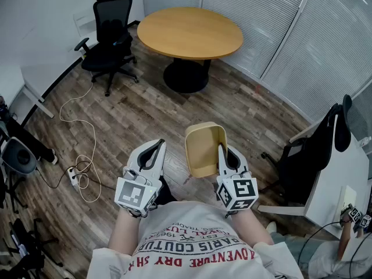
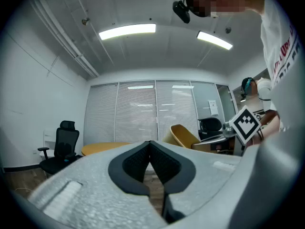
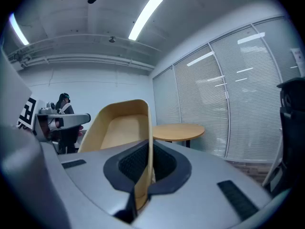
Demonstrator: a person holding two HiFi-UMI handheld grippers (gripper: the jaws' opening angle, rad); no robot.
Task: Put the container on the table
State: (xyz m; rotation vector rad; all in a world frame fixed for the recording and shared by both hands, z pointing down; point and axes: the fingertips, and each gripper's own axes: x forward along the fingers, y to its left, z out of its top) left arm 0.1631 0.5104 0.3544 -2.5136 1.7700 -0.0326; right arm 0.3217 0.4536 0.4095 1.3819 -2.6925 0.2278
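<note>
A tan, open-topped container (image 1: 203,147) hangs in the air in front of me, above the wooden floor. My right gripper (image 1: 224,154) is shut on the container's right wall; in the right gripper view that wall (image 3: 145,147) runs edge-on between the dark pads. My left gripper (image 1: 156,149) is held level to the container's left, shut and empty, its pads meeting (image 2: 150,163). The round wooden table (image 1: 189,32) stands ahead, well beyond both grippers, and shows too as a table top (image 3: 177,129) past the container.
A black office chair (image 1: 109,36) stands left of the table. A white cable and power strip (image 1: 78,173) lie on the floor at left. Another dark chair (image 1: 314,150) and a white desk (image 1: 343,185) are at right. Blinds cover the far wall (image 1: 279,22).
</note>
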